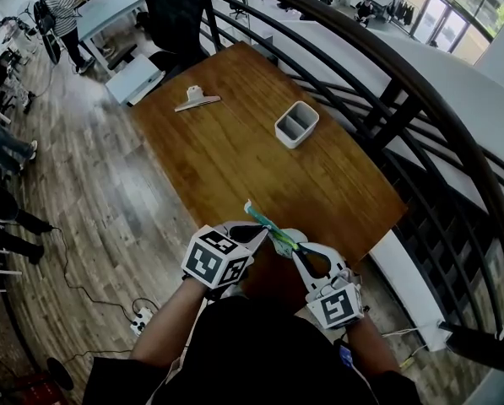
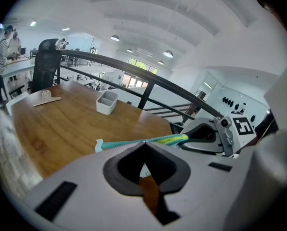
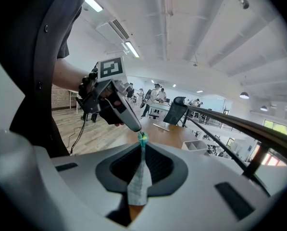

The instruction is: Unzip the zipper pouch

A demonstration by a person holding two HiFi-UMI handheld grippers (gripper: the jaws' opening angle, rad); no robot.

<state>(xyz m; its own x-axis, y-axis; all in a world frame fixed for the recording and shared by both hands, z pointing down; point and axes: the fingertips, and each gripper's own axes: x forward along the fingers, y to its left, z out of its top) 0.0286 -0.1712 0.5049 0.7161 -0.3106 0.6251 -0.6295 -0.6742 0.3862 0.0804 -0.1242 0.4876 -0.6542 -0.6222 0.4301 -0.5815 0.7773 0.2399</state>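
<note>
The zipper pouch (image 1: 274, 231), teal and green with pale patterned cloth, hangs in the air between both grippers over the near edge of the wooden table (image 1: 235, 167). My left gripper (image 1: 264, 226) is shut, its tips pinching the pouch's teal zipper edge. In the left gripper view the pouch (image 2: 133, 143) shows edge-on as a thin teal-to-yellow strip across the shut tips of the left gripper (image 2: 144, 143). My right gripper (image 1: 295, 247) is shut on the pouch's other end. In the right gripper view the cloth (image 3: 139, 177) is clamped in the right gripper (image 3: 142, 146), and the left gripper's tip (image 3: 135, 125) meets the teal top.
A white two-compartment bin (image 1: 296, 124) and a white clip-like object (image 1: 197, 99) sit farther out on the table. A black railing (image 1: 420, 99) curves along the right. A black chair (image 1: 176, 15) stands at the far end. People stand at the left; a power strip (image 1: 142, 316) lies on the floor.
</note>
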